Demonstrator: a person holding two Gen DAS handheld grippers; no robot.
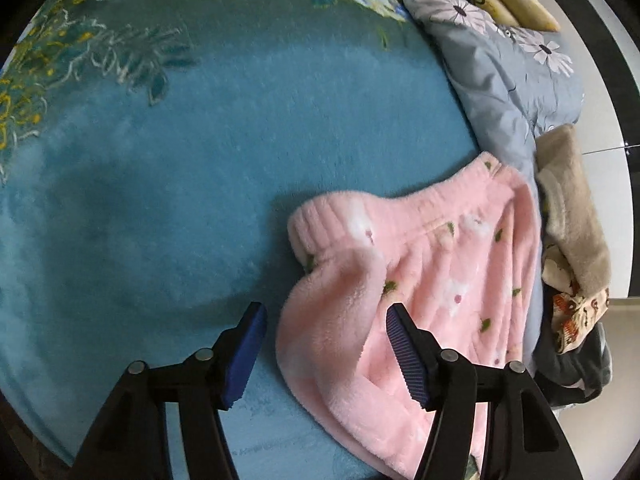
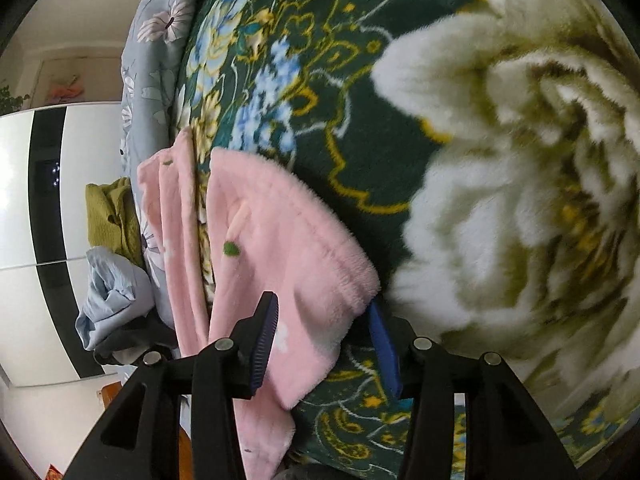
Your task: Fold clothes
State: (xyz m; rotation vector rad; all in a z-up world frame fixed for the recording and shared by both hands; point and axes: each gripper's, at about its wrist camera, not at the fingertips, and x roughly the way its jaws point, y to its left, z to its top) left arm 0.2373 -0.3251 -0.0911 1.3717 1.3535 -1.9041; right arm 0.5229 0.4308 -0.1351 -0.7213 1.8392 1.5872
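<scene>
A pink fleece garment (image 1: 432, 264) with small green and white flowers lies crumpled on the blue plush blanket (image 1: 160, 200), its ribbed band toward the upper left. My left gripper (image 1: 326, 352) hovers over its near edge, open. The left pad (image 1: 246, 354) stands clear of the cloth over bare blanket, and the right pad (image 1: 406, 354) is over the pink fleece. In the right wrist view the same pink garment (image 2: 280, 248) lies on the dark green flowered part of the blanket (image 2: 360, 120). My right gripper (image 2: 324, 348) is open with a hemmed corner lying loosely between its pads.
A grey flowered quilt (image 1: 500, 80) runs along the bed's far side, with two pillows (image 1: 508, 0) beyond it. A beige garment (image 1: 572, 208) and dark clothes (image 1: 576, 364) are piled beside the pink one. An olive garment (image 2: 108, 216), light blue cloth (image 2: 112, 296) and white wardrobe (image 2: 20, 200) lie left.
</scene>
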